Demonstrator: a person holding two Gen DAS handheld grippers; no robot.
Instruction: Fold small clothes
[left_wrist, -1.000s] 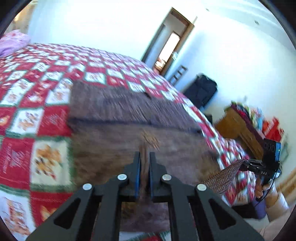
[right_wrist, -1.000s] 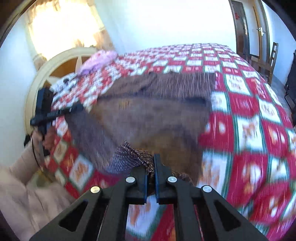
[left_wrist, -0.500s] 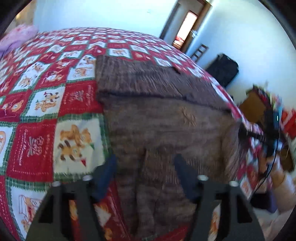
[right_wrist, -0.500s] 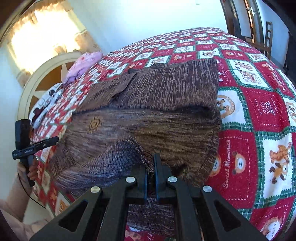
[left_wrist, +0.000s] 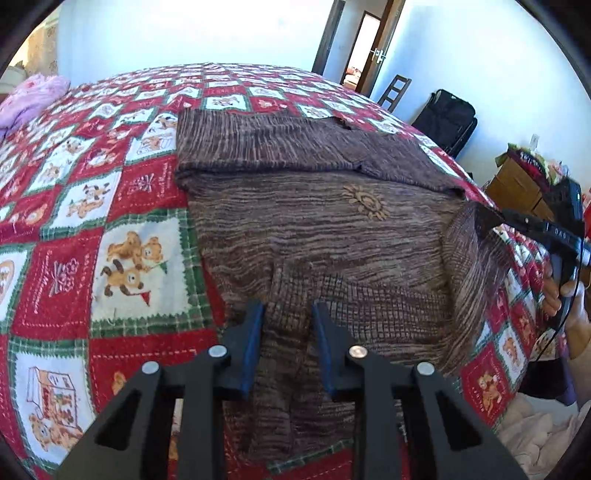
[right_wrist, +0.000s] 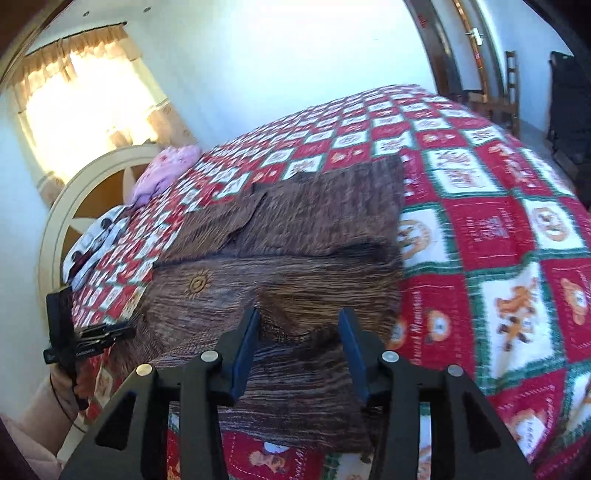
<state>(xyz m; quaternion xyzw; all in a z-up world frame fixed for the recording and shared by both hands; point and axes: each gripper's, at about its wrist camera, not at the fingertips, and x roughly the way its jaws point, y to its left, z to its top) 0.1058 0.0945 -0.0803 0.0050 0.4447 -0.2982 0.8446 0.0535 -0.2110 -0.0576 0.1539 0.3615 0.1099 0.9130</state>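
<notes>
Though the near hem of the brown knitted garment (left_wrist: 332, 236) ran out of sight behind the black fingers, it lay folded on the bed (left_wrist: 62, 206), whose red, white and green teddy-bear quilt filled a white-walled room with a curtained window (right_wrist: 85, 110) and a door (left_wrist: 365, 48). Both the left claw (left_wrist: 287, 345) and the right claw (right_wrist: 301, 350) hovered over it, spread wide and holding nothing. The quilt's stitched lettering was too small to read.

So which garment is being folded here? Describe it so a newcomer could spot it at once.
Find the bed with the red, white and green teddy-bear quilt. The brown ribbed sweater lies flat on it, near the front edge. Unlike the pink cloth by the far corner, it is dark brown with a small tan sun stitched on it.
</notes>
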